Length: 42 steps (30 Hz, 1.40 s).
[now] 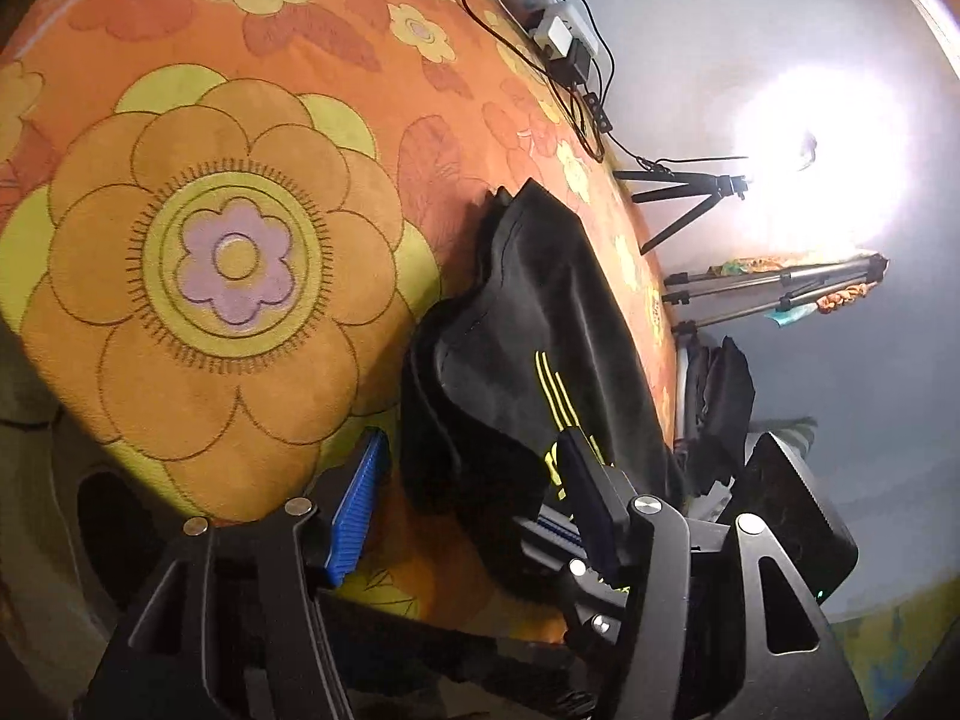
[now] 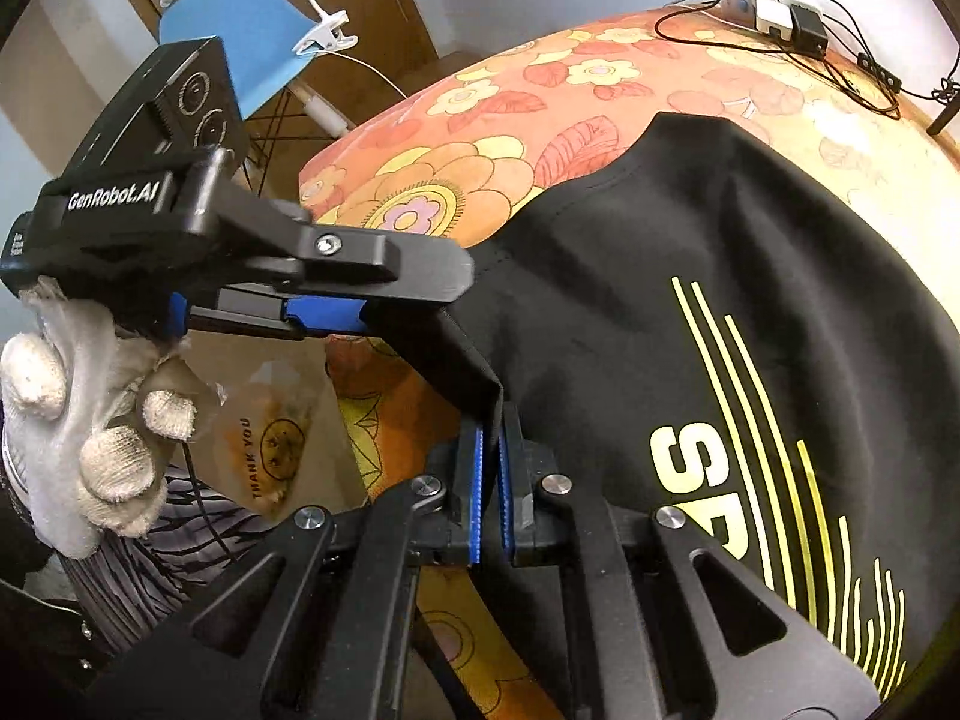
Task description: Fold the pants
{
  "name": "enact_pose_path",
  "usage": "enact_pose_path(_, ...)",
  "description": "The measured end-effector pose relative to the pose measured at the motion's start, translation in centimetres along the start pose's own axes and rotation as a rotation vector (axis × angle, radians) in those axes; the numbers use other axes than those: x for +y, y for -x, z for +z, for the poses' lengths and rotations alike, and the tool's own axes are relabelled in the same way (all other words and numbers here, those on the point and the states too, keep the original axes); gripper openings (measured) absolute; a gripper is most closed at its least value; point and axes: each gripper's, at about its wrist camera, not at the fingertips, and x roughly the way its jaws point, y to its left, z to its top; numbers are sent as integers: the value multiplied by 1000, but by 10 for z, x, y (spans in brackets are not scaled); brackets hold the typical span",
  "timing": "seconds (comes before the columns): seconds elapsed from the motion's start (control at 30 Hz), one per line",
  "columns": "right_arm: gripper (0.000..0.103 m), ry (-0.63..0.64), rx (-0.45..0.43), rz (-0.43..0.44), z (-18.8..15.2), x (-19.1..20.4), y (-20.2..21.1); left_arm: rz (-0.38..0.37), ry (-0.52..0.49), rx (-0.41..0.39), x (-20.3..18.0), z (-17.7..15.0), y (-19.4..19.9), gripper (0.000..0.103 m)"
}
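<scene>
**Now gripping the pants edge**

Black pants (image 2: 690, 276) lie spread on the floral bed cover (image 1: 228, 252). Right gripper (image 2: 491, 480) is clamped on their near edge; left gripper (image 2: 384, 294), beside it, stands open around that edge, unpinched. Next, probably: close left, lift both, fold over.

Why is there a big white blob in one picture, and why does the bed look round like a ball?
Left wrist view: a bright light glares on the wall, washing it white. Both views: the fisheye lens bends the flowered blanket into a dome. Right wrist view: evenly lit, the black pants sharp.
</scene>
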Motion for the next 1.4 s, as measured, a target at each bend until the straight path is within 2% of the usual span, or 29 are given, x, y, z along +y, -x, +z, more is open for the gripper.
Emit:
enact_pose_path(0.2,6,-3,0,29,-1,-3,0,6,-19,0,-5,-1,-5,58)
enact_pose_path(0.27,15,-12,11,63,-3,-6,3,6,-22,-4,-5,-1,-5,58)
enact_pose_path(0.33,38,-15,21,80,-5,-9,9,3,-31,-16,-5,-2,-5,56)
enact_pose_path(0.4,43,-8,16,79,-9,-11,21,14,-58,-33,-8,-4,-5,53)
enact_pose_path(0.43,43,-11,10,82,-10,-15,29,27,-75,-39,-9,-5,-5,45)
enact_pose_path(0.47,43,-22,6,80,-9,-19,36,41,-99,-47,-11,-6,-6,29)
enact_pose_path(0.53,44,-69,-10,67,-4,-32,52,54,-146,-56,-16,-9,-6,11)
enact_pose_path(0.57,45,-96,-18,60,1,-38,59,49,-160,-67,-18,-10,-6,8)
enact_pose_path(0.67,54,-206,-31,33,25,-58,72,22,-189,-88,-25,-14,-4,8)
enact_pose_path(0.7,60,-248,-19,29,37,-64,71,10,-204,-98,-30,-16,-3,8)
enact_pose_path(0.73,61,-271,-4,31,46,-66,68,2,-218,-102,-34,-17,-2,7)
enact_pose_path(0.87,61,-275,103,-2,91,-61,38,-20,-269,-106,-47,-21,-3,7)
enact_pose_path(1.03,61,-223,235,-39,121,-37,-7,-31,-287,-89,-52,-23,-5,7)
enact_pose_path(1.17,61,-163,327,-83,128,-20,-36,-47,-292,-91,-54,-24,-3,7)
enact_pose_path(1.27,60,-147,364,-108,125,-15,-46,-55,-291,-90,-53,-25,-1,7)
enact_pose_path(1.4,46,-144,405,-150,123,-16,-55,-60,-303,-88,-53,-28,1,7)
